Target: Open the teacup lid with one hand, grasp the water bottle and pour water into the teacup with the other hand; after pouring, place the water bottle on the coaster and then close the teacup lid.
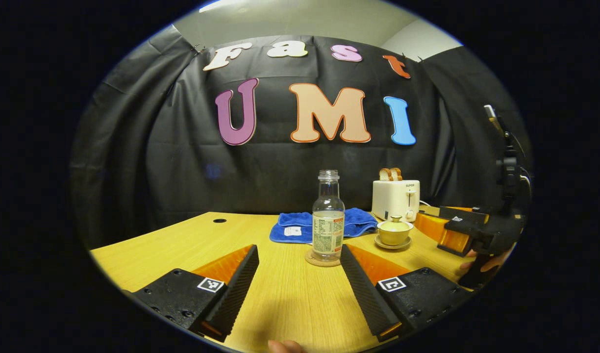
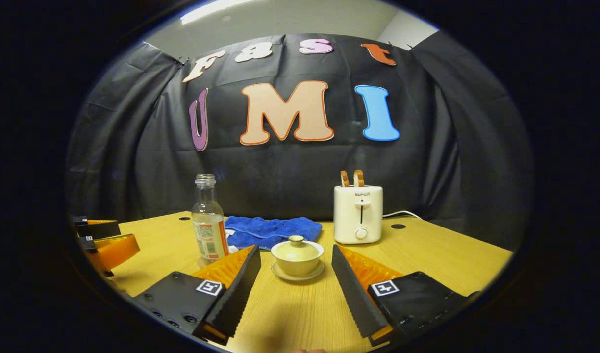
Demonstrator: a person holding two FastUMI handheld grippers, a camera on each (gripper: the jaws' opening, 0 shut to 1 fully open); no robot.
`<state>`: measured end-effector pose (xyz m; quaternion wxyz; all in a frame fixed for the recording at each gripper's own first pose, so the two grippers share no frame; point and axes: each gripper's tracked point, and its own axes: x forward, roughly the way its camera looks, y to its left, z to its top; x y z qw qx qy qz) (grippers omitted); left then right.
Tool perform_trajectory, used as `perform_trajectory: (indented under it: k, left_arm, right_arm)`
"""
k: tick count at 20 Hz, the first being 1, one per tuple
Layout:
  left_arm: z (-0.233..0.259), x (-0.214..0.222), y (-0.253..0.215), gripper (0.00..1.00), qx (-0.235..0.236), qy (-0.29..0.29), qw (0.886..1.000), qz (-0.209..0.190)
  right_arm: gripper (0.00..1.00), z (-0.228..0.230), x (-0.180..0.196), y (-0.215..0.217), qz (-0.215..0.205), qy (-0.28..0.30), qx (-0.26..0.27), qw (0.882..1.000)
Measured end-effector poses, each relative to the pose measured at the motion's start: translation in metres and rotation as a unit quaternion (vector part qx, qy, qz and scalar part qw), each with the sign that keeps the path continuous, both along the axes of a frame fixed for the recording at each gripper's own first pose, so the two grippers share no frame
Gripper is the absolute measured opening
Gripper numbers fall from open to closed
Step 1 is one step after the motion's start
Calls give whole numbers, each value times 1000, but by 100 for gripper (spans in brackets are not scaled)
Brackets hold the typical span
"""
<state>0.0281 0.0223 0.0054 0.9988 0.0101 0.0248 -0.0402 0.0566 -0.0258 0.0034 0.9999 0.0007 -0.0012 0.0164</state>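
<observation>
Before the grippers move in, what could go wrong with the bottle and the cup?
1. The bottle is tall, narrow and has no cap; a knock from a finger of the open left gripper could tip it off the coaster and spill water.
2. The lid has only a small knob; the open right gripper might slip on it.
3. The cup stands on a saucer and may slide if pushed.

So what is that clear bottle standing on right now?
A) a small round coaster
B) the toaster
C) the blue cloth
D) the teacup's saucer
A: in the left gripper view the bottle stands upright on a small round coaster on the table, in front of the blue cloth and apart from the teacup.
</observation>
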Motion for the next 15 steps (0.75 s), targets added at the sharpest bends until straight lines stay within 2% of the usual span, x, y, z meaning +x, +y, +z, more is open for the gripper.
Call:
perform_trajectory:
  k: [1, 4, 5, 7, 10, 12, 15]
  left_arm:
    - [1, -6, 0, 98, 0, 0, 1000, 1]
    - [2, -19, -5, 98, 0, 1, 1000, 2]
    - [3, -24, -6, 98, 0, 0, 1000, 5]
    - [2, -33, -5, 97, 2, 1, 1000, 15]
    - [3, -37, -1, 97, 2, 2, 999, 32]
    - [3, -39, -3, 98, 2, 3, 1000, 31]
    - [3, -43, -6, 98, 2, 2, 1000, 27]
  right_arm:
    - [89, 0, -12, 2, -3, -1, -1, 1000]
    - [97, 1, -38, 7, -4, 0, -1, 1000]
    - [89, 2, -44, 8, -5, 0, -1, 1000]
    - [94, 2, -54, 11, -6, 1, -1, 1000]
    - [91, 1, -68, 19, 0, 3, -1, 1000]
    - [94, 2, -74, 22, 0, 3, -1, 1000]
    - [91, 2, -83, 31, 8, 3, -1, 1000]
